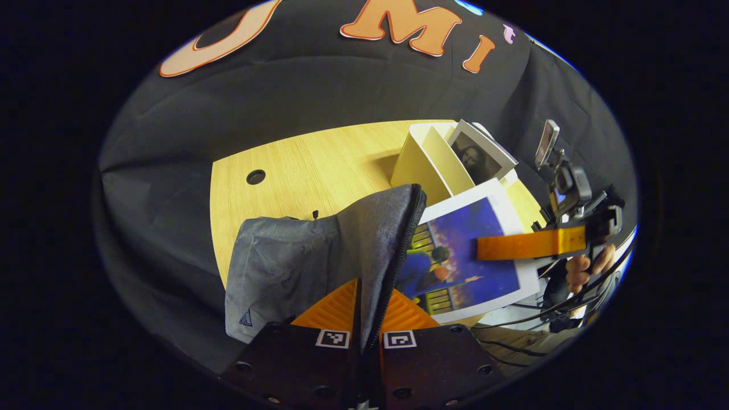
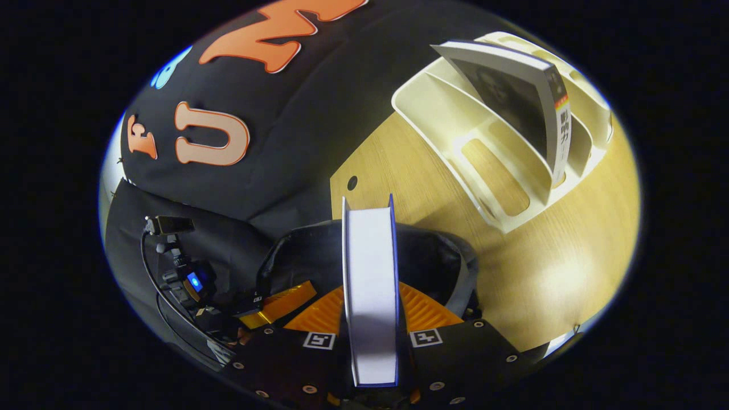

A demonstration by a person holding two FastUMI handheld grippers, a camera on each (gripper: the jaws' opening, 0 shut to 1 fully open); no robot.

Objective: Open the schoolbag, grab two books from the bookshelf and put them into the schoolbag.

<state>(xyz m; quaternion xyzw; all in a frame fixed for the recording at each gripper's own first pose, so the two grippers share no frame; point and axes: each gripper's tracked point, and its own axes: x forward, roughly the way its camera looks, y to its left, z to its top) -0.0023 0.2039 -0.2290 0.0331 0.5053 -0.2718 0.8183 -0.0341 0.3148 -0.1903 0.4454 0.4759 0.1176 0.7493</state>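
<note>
Your left hand-held gripper is clenched on the grey schoolbag, both fingers pinching the fabric flap right at the zipper edge. You hold it up like that so the mouth stays wide and the opening doesn't sag shut. Your right hand-held gripper is grasping a blue-covered book by its thickness, page edges facing the camera, poised just above the bag's dark opening. Held edge-on, it looks lined up to slide straight down into the bag. In the left gripper view the same book shows its cover, a blue and purple painting with a white border, partly tucked behind the raised flap.

The white bookshelf stands on the tabletop near the bag, with a second book leaning in one slot, still to be fetched. Its spine carries a coloured stripe and small printed characters, too small to read. A little triangular patch sits on the bag; no brand is legible.
</note>
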